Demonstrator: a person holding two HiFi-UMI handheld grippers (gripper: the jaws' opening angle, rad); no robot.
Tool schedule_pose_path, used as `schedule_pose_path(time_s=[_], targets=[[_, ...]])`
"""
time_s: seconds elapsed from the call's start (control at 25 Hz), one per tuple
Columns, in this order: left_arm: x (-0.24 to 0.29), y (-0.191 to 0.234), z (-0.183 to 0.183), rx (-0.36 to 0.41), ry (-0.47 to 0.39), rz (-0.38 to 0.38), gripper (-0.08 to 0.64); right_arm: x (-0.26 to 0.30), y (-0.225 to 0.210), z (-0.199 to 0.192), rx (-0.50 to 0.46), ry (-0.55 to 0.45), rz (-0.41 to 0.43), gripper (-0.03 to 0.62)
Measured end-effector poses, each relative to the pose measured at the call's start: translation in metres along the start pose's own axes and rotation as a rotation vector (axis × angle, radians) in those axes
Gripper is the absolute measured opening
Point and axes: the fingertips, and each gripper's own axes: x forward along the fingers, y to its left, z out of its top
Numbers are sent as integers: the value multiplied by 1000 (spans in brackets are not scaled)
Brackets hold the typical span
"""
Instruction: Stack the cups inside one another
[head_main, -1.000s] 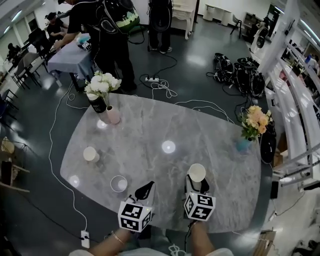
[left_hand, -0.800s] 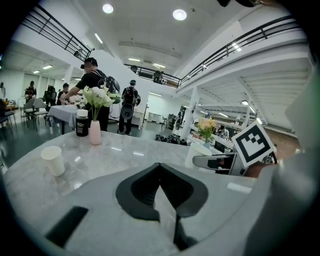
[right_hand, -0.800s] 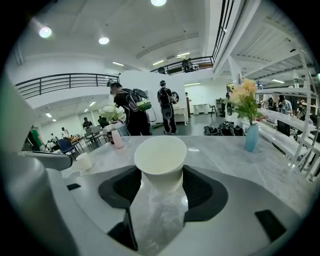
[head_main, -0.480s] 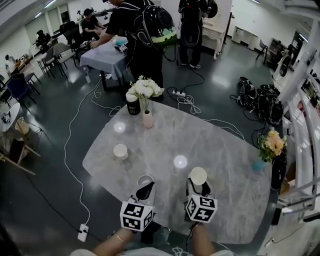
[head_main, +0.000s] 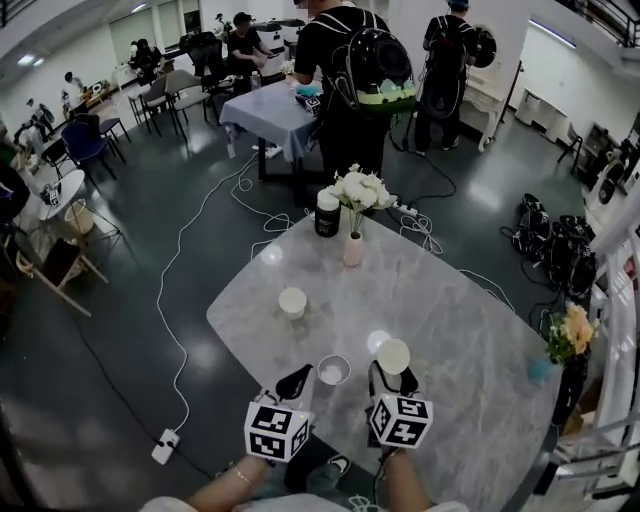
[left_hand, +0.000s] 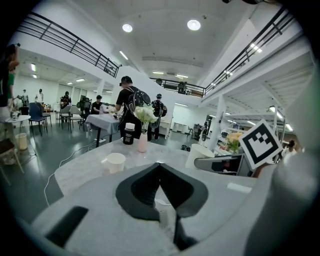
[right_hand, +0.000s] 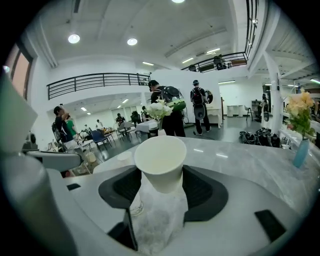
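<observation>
Now the right gripper (head_main: 393, 376) clamps the paper cup (head_main: 393, 355) upright; the clear cup (head_main: 333, 370) stands just left of it; the left gripper (head_main: 297, 381) is pinched together, empty.

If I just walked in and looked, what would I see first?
Probably the white paper cup, clamped upright in the right gripper over the near side of the marble table. Next comes the vase of white flowers at the table's far edge. Another white cup and a clear cup stand on the table nearer the person.
</observation>
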Motion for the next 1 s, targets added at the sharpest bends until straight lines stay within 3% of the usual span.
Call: schedule_pose_path(time_s=[0.64, 1.0], targets=[[-40, 52, -26, -100, -24, 119, -3, 11, 86, -18, -120, 50, 171, 236], [-47, 67, -41, -143, -7, 139, -3, 13, 108, -35, -144, 87, 201, 236]])
